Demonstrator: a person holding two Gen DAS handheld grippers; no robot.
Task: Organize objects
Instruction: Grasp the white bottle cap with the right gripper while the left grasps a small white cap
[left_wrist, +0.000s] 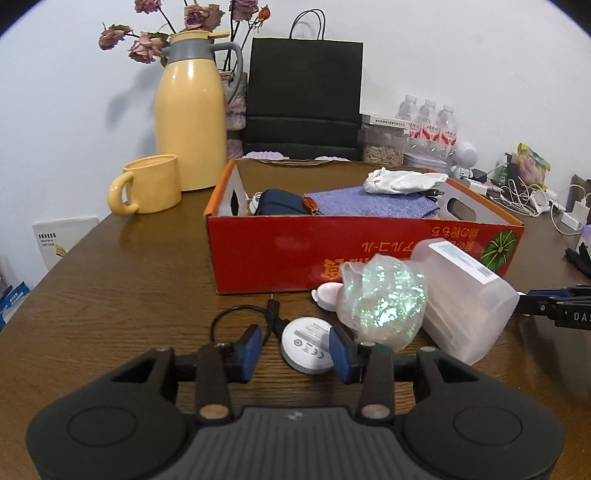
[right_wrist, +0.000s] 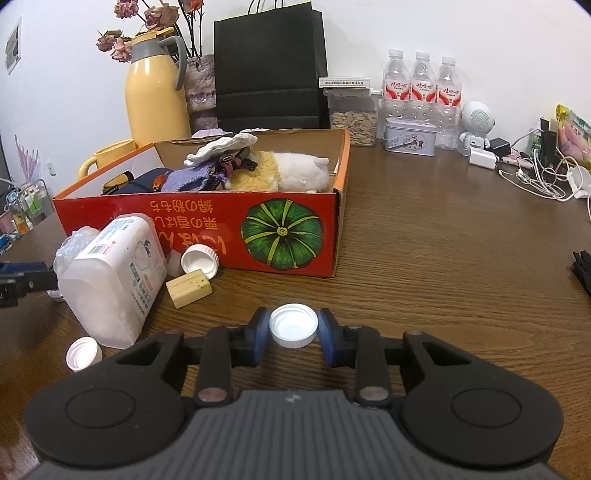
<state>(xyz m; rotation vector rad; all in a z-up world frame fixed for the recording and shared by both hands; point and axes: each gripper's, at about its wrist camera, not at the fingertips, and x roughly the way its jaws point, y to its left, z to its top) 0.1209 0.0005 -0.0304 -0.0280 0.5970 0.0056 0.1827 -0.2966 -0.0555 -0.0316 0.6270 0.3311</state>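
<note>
Bare table (right_wrist: 461, 266) right of red box (right_wrist: 288, 236) (jug (right_wrist: 110, 277) crowds its left).

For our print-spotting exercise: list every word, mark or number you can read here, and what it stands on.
"DA", cut off at the frame edge: on the right gripper.
"CE": on the round white puck.
Upside-down characters on the red box: unreadable to me.
Water bottle labels, plastic jug label: too small to read.
</note>
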